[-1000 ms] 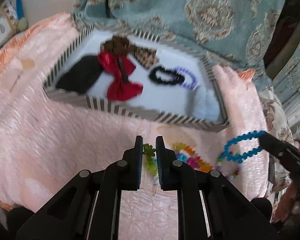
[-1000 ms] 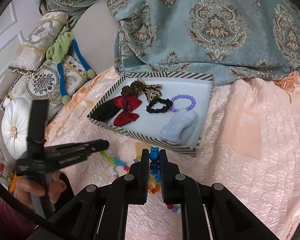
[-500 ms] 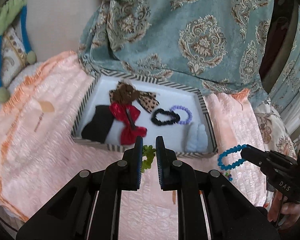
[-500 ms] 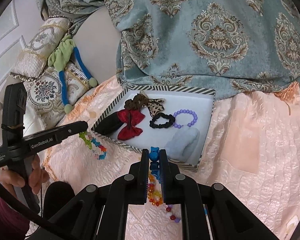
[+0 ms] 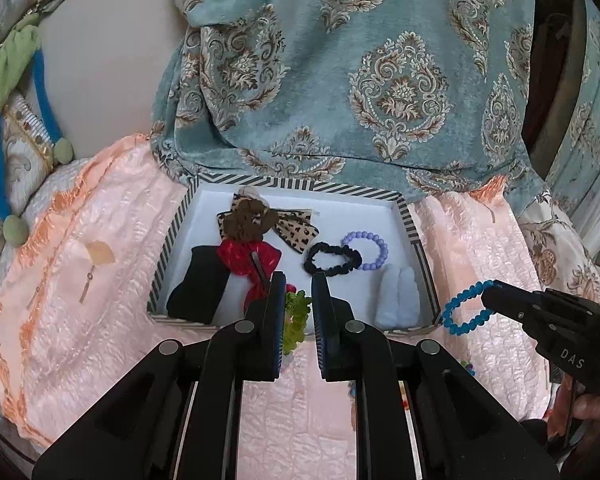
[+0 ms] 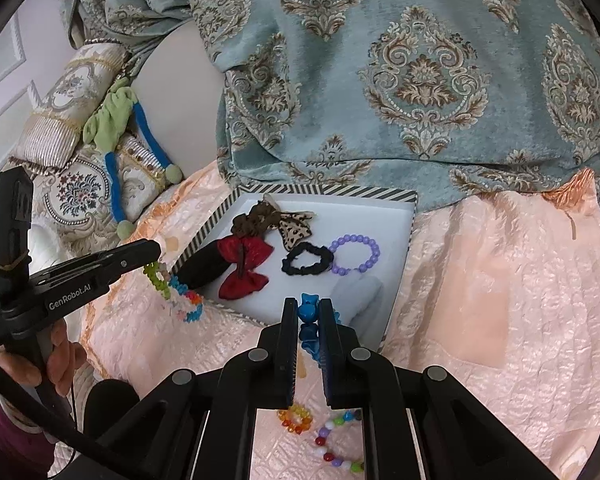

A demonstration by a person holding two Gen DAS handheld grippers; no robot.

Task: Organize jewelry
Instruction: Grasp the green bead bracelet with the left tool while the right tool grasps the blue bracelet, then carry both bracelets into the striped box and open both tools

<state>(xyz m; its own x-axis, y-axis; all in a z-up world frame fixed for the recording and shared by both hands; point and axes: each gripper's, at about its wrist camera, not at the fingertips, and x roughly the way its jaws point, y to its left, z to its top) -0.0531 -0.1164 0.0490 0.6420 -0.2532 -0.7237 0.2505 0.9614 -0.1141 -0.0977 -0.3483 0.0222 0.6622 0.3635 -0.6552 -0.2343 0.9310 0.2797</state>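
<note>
A: Left wrist view: left gripper (image 5: pixel 297 312) is clamped on a multicolour bracelet (image 5: pixel 296 316), green beads showing between the fingers. Tray (image 5: pixel 300 187) is seen just beyond the tips, straight ahead; the near rim is about under them.

B: Right gripper (image 6: pixel 309 320)?

A: Pinched on a blue bracelet (image 6: pixel 308 318); loop hangs down off the tips. In the left view it is held just right of the tray's near-right corner, outside the rim.

B: Which is closer to a drop?

A: Left is judged nearer: a short push forward is needed. Right must be shifted left and far. Free white floor is seen at mid-tray, near side, between red bow (image 5: pixel 250 258) and pale pouch (image 5: pixel 398 298).

B: Still outside?

A: Two bead strands (image 6: pixel 324 438) on the pink cover, near side.
</note>
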